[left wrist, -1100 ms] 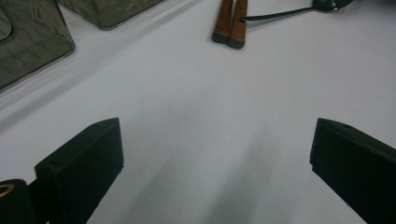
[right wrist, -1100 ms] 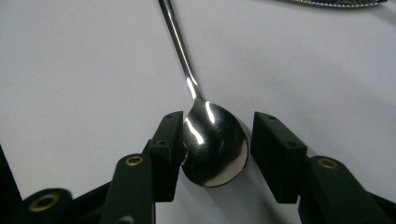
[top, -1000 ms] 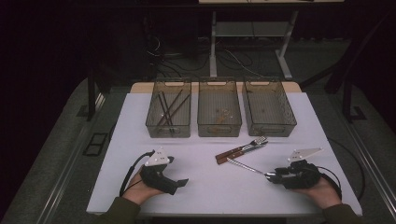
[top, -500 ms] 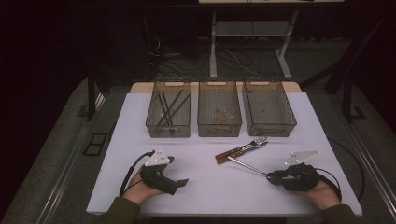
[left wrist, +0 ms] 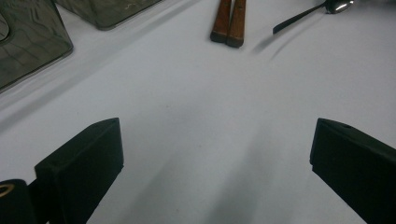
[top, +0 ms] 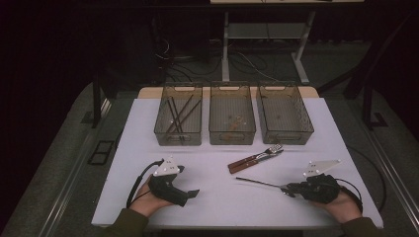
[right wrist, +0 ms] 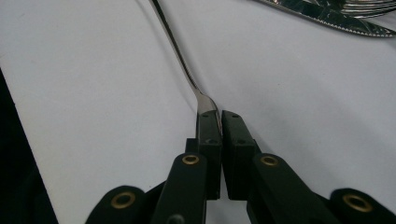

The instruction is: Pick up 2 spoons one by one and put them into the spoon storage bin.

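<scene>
The right hand-held gripper (top: pixel 285 189) is seen low over the white surface (top: pixel 217 197); its jaws have just been closing and are now pressed together on the end of a slim metal utensil (top: pixel 258 183), whose bowl end is pinched between the pads in the right gripper view (right wrist: pixel 208 108); its thin handle is stretched away ahead of the jaws, flat along the surface. The left hand-held gripper (top: pixel 193 193) is held well apart from it, on the other side of the surface; its jaws are spread wide with nothing between them, as shown in the left gripper view (left wrist: pixel 212 158). Beyond the pinched utensil, a pair of wooden-handled pieces of cutlery (top: pixel 254 159) is laid side by side, near but not touching it; the same brown handles (left wrist: pixel 229 21) are seen ahead of the left jaws. Farther off, three clear bins are lined up: the left bin (top: pixel 179 120) with dark sticks in it, the middle bin (top: pixel 231 118) and the right bin (top: pixel 284 116); nothing is placed between the right jaws and these bins except the cutlery pair.
</scene>
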Motion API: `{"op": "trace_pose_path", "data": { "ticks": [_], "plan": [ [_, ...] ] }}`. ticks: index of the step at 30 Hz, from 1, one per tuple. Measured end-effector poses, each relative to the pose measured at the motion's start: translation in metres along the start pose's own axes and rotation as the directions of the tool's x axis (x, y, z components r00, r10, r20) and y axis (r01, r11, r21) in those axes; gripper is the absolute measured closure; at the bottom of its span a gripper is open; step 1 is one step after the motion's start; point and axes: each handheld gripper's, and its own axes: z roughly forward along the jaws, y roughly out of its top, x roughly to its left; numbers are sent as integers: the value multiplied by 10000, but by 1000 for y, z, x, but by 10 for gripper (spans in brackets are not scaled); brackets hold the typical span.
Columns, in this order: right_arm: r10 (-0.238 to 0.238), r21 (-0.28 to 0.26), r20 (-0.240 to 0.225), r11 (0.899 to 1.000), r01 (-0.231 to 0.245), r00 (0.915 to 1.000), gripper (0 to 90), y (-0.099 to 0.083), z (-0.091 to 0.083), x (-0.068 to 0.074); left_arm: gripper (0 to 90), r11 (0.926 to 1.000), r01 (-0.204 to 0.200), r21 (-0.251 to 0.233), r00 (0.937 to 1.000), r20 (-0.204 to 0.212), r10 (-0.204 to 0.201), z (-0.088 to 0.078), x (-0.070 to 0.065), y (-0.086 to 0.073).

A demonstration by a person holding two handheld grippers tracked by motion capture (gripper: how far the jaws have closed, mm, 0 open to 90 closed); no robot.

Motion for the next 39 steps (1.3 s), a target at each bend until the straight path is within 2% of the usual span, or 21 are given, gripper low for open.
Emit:
{"op": "trace_pose_path", "data": {
  "ticks": [13,18,24,30,34,39],
  "plan": [
    [196,148,-130,9997,-194,9997,872,1,0,-1,16,9998,-174,5,9998,25,174,-1,1,0],
    [623,-529,225,9967,-611,9978,872,2,-10,-6,15,9998,-190,-93,9998,13,190,-1,1,-1],
    [999,-957,412,9908,-956,9941,872,5,-14,-8,0,9993,-77,-379,9999,68,79,-2,3,-2],
    [1178,-1487,671,9831,-1068,9908,871,12,-15,-9,0,9995,-130,-302,9998,-168,125,-3,5,-4],
    [1508,-1607,851,9776,-1358,9849,871,20,-14,-9,0,9994,-157,-293,9996,-239,150,-2,4,-3],
    [1600,-1831,1048,9732,-1391,9815,871,31,-13,-11,0,9994,-203,-277,9994,-301,195,-3,4,-3]
  ]
}}
